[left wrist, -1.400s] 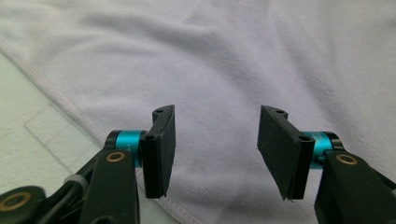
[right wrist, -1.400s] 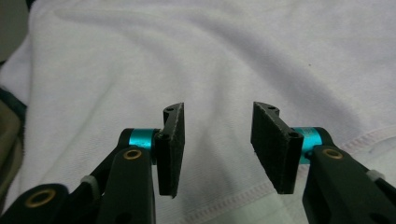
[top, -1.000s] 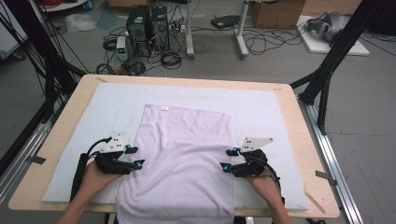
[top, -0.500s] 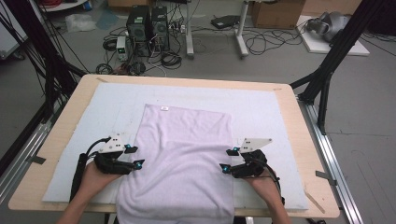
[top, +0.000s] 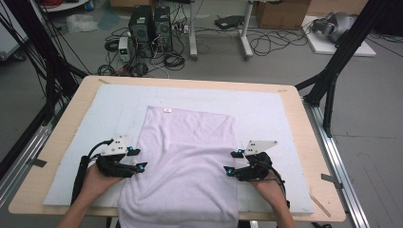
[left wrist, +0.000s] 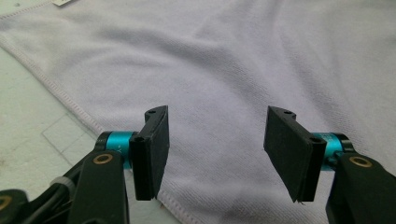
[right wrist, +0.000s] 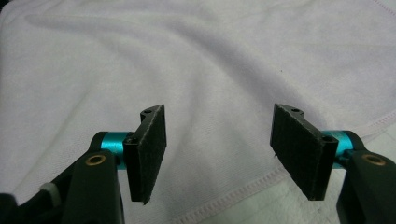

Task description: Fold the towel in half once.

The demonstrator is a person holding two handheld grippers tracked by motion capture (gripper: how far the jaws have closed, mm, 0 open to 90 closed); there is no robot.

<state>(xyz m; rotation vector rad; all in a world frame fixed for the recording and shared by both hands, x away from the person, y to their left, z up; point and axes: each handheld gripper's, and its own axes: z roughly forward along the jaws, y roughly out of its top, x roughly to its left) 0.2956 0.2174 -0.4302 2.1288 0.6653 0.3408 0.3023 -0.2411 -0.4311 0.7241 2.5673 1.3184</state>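
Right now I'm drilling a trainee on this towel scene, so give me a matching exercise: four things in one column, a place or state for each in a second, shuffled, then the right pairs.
Things:
1. towel
2. left hand-held gripper
3. right hand-held gripper
4. small white tag

Places or states:
A. at the towel's far left corner
B. jaws apart at the towel's right edge
C. spread flat, near end hanging over the table edge
D. jaws apart at the towel's left edge

Pairs: 1-C, 2-D, 3-B, 4-A

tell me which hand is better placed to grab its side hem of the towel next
Left, narrowly: the left tongs stand open astride the towel hem. The right tongs, also open, show the hem just short of the gap.
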